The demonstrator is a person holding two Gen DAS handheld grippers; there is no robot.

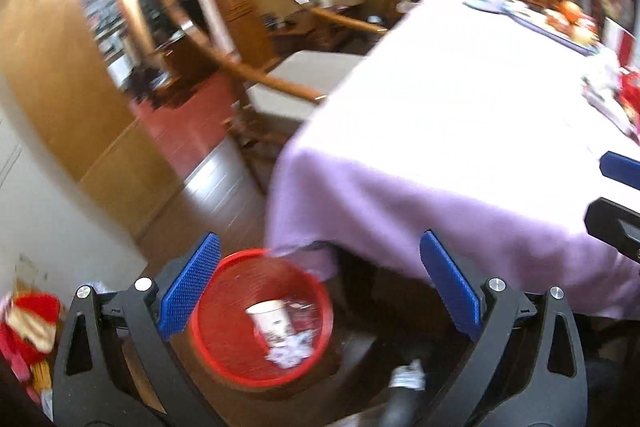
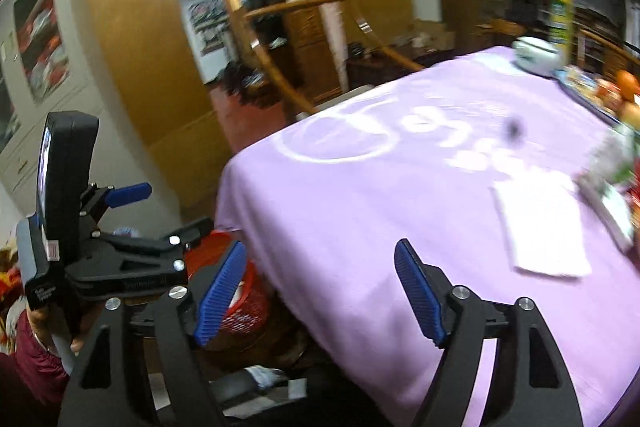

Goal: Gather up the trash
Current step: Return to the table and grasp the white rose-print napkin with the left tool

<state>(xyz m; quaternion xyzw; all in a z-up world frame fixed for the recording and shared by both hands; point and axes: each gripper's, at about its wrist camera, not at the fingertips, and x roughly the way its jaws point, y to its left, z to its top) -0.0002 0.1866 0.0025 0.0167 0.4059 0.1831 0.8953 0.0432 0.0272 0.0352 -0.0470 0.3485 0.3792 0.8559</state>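
the left gripper (image 1: pixel 320 283) hangs over the floor beside the desk (image 1: pixel 460 99), its blue fingers (image 1: pixel 188 287) spread wide with nothing between them. below it stands a red mesh bin (image 1: pixel 262 315) on the floor, tucked against the hanging corner of the purple cloth (image 1: pixel 360 195); inside lie a white paper cup (image 1: pixel 270 319) and some crumpled scraps (image 1: pixel 290 351). the right gripper (image 2: pixel 320 291) points over the near edge of the desk, its fingers (image 2: pixel 420 293) also wide and empty. a flat white paper (image 2: pixel 540 223) rests on the cloth ahead of it, toward the right. a wooden chair (image 1: pixel 260 87) stands beside the desk.
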